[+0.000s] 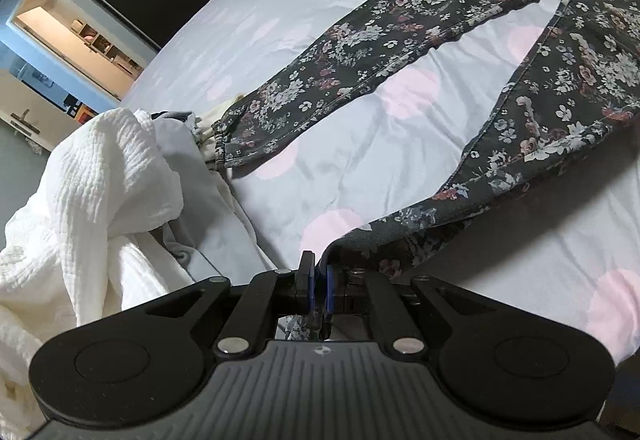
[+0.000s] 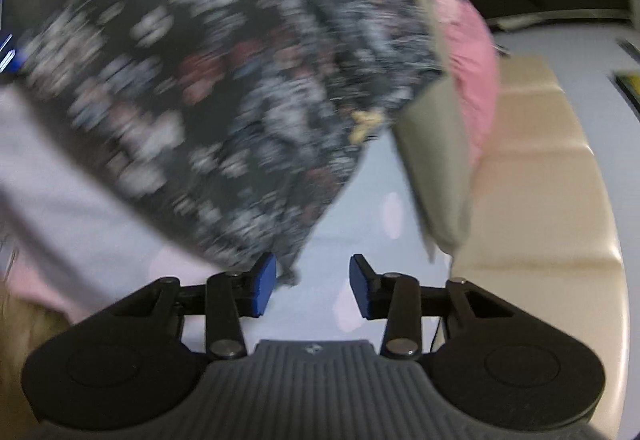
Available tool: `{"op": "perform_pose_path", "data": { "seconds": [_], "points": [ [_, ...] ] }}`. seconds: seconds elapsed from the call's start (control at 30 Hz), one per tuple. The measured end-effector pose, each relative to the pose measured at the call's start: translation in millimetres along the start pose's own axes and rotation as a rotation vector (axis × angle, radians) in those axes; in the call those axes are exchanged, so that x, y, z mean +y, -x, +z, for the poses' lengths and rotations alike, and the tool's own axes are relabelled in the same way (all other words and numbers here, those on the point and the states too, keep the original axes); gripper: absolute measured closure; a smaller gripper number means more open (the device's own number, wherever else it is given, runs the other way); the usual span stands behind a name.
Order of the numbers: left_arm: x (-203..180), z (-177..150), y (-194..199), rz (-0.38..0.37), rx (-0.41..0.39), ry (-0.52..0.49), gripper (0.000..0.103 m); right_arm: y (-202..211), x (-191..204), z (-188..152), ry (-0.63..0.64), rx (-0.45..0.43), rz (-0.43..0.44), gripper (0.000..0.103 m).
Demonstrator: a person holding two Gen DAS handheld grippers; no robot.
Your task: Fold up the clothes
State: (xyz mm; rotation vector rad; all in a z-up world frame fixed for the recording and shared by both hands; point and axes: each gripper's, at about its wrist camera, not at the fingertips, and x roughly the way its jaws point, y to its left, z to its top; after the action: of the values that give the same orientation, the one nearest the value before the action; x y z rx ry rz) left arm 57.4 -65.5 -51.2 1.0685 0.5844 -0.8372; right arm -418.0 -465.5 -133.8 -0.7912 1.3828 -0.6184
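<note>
Dark floral trousers (image 1: 400, 52) lie spread on the bedsheet (image 1: 280, 12), both legs running toward me. My left gripper (image 1: 319, 280) is shut on the hem of the near trouser leg and lifts it slightly off the sheet. In the blurred right wrist view, the upper part of the trousers (image 2: 208, 88) lies just ahead. My right gripper (image 2: 313, 276) is open and empty, its left pad next to the fabric's edge.
A white crinkled garment (image 1: 100, 192) and a grey cloth (image 1: 180, 136) are piled at the left. A pink garment (image 2: 468, 52) and a khaki one (image 2: 440, 160) lie ahead right. A cream padded headboard (image 2: 540, 180) is at the right.
</note>
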Motion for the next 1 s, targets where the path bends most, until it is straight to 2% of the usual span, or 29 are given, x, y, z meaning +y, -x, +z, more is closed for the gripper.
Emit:
{"op": "perform_pose_path", "data": {
  "seconds": [0.3, 0.5, 0.53, 0.57, 0.6, 0.63, 0.83, 1.0],
  "points": [
    [-1.6, -3.8, -2.5, 0.009, 0.018, 0.000, 0.099, -4.4, 39.9, 6.6, 0.289, -0.066, 0.048, 0.058],
    [-2.1, -5.4, -3.9, 0.014, 0.021, 0.002, 0.099, -7.1, 47.6, 4.9, 0.342, -0.084, 0.026, 0.060],
    [-1.7, -5.0, -3.5, 0.016, 0.020, 0.003, 0.099, -7.3, 50.1, 5.1, 0.360, -0.093, 0.015, 0.063],
    [-1.3, -4.6, -2.9, 0.017, 0.019, 0.005, 0.099, -6.6, 50.3, 6.6, 0.357, -0.097, 0.013, 0.080],
    [-0.8, -4.2, -2.4, 0.019, 0.018, 0.007, 0.099, -5.6, 48.6, 8.8, 0.339, -0.098, 0.017, 0.089],
    [0.4, -3.9, -0.9, 0.020, 0.014, 0.013, 0.099, -4.5, 47.0, 11.0, 0.320, -0.099, 0.021, 0.092],
    [21.4, -2.2, 7.4, 0.018, -0.025, 0.119, 0.101, 6.9, 18.3, 14.5, 0.186, -0.107, -0.010, 0.094],
    [44.8, 8.4, 20.3, 0.053, -0.084, 0.210, 0.102, 16.3, -27.8, 22.4, -0.107, -0.129, -0.068, 0.095]
  ]
}}
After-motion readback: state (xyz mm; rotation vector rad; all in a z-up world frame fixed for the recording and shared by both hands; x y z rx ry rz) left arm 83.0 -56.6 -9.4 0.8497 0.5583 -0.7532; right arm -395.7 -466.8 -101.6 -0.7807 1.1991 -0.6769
